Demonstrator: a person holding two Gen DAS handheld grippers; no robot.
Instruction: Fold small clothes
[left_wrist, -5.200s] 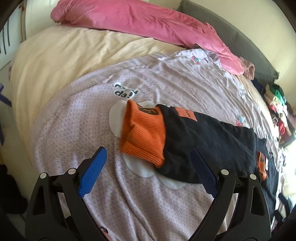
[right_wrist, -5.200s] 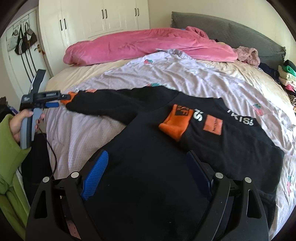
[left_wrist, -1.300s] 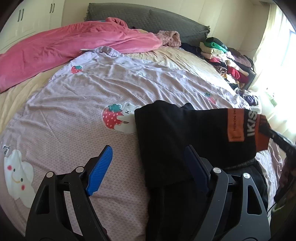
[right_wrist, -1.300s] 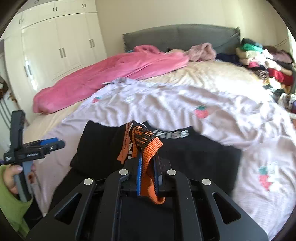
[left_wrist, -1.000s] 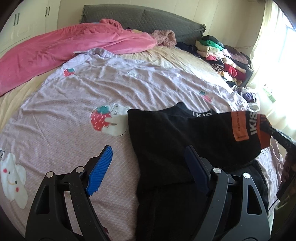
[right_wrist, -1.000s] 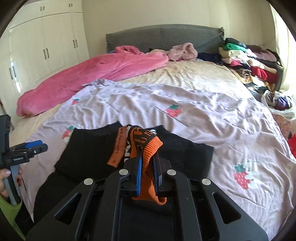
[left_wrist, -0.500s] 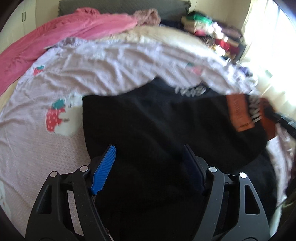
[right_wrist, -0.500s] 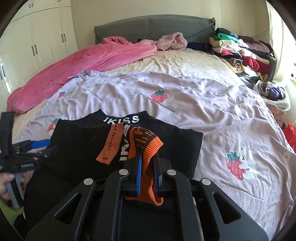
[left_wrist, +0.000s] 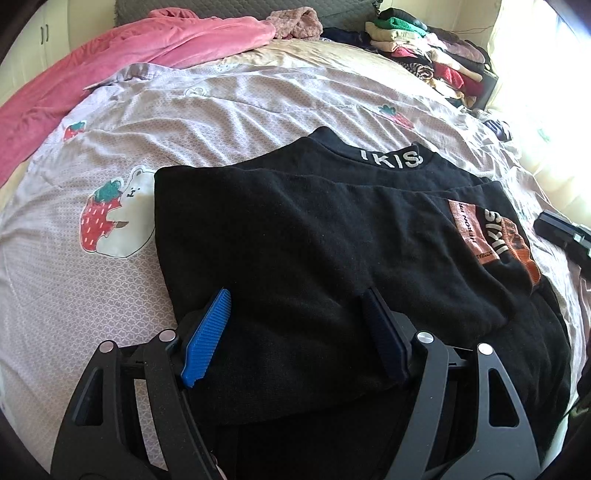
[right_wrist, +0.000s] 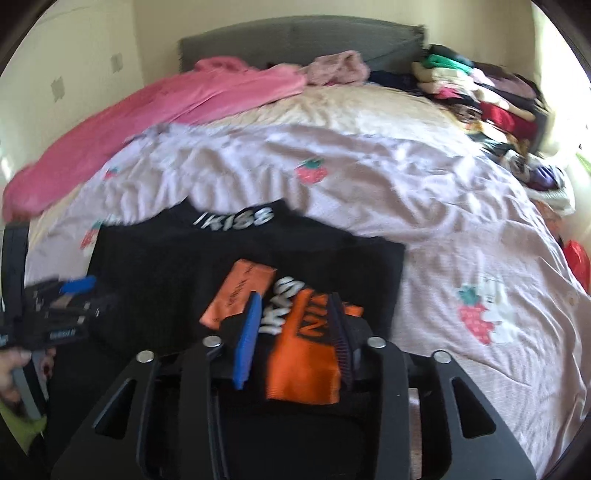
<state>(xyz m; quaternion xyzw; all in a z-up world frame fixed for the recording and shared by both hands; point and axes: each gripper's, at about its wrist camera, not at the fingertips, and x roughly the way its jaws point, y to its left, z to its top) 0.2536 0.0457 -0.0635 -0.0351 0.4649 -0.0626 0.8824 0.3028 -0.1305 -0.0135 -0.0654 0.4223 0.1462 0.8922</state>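
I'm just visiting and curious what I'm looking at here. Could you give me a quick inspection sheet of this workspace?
Surface: bed with lilac strawberry-print sheet.
Job's things: black sweatshirt, sleeves folded in, orange cuff lying on top.
Clutter: pink blanket; clothes pile at the far right.
Grippers: left claw open over the sweatshirt; right claw open around the cuff.
Cables: nothing seen.
Surroundings: grey headboard, cream walls.

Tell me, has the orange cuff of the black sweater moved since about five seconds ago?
Yes. The orange cuff was on the sweater's chest below the neckband lettering; now it lies at the sweater's right edge, between the right gripper's parted fingers.
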